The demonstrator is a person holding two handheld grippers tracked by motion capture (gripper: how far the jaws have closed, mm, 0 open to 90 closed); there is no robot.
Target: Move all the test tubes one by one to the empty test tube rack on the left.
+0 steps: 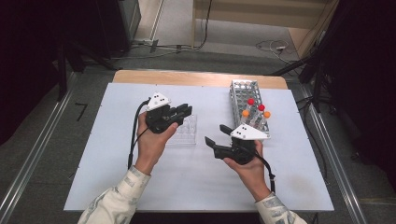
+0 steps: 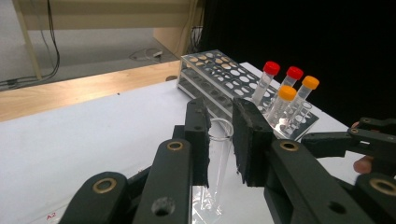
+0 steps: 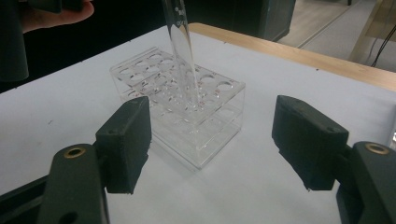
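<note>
Left gripper [image 2: 219, 140] clamped on clear uncapped glass test tube [image 2: 215, 172], tube tip hanging over clear acrylic tube rack [image 3: 187, 112]. Right gripper [image 3: 212, 144] spread wide, holding nothing, facing that rack. Judged step: tube transfer toward metal perforated rack [image 1: 244, 91] beyond right gripper. Next: carry tube upright, align with free hole.

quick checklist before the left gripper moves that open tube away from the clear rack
1. Grip on tube: the left gripper has its jaws closed on the clear tube near its rim. Ok.
2. Tube upright: roughly vertical. Ok.
3. Tube tip free of the clear rack: it hangs at the top holes; whether it is fully out, cannot tell.
4. Tube cap: mouth is open, no cap. Not ok if it holds liquid; contents cannot tell.
5. Right gripper: jaws open, holding nothing, level with the clear rack. Ok.
6. Metal rack: many free holes beside four capped tubes. Ok.
</note>
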